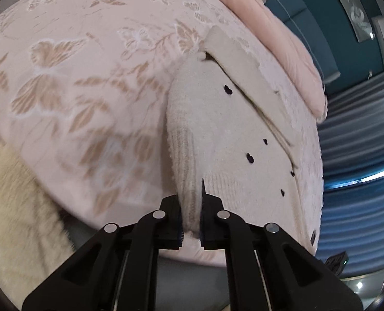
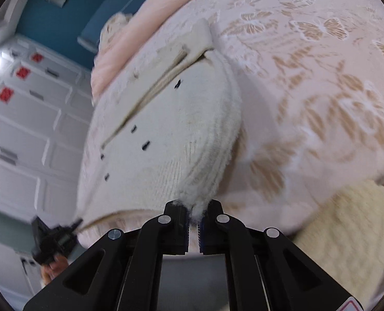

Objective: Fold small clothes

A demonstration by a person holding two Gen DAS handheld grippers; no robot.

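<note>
A small cream knitted cardigan (image 1: 217, 119) with dark heart-shaped buttons lies on a pink bedspread with a butterfly pattern (image 1: 75, 77). My left gripper (image 1: 192, 220) is shut on the ribbed hem at one lower corner, which rises off the bed. The same cardigan (image 2: 176, 119) fills the right wrist view, where my right gripper (image 2: 194, 223) is shut on the fuzzy hem at the other lower corner. The left gripper (image 2: 52, 238) shows in that view at the lower left, with a hand under it. The garment's far end with the collar rests flat on the bed.
A folded pink quilt (image 1: 290, 46) lies along the bed beyond the cardigan. A cream fluffy rug (image 1: 15, 207) sits off the near bed edge. A teal headboard wall (image 2: 62, 20) and white cupboards with red squares (image 2: 23, 103) stand to the side.
</note>
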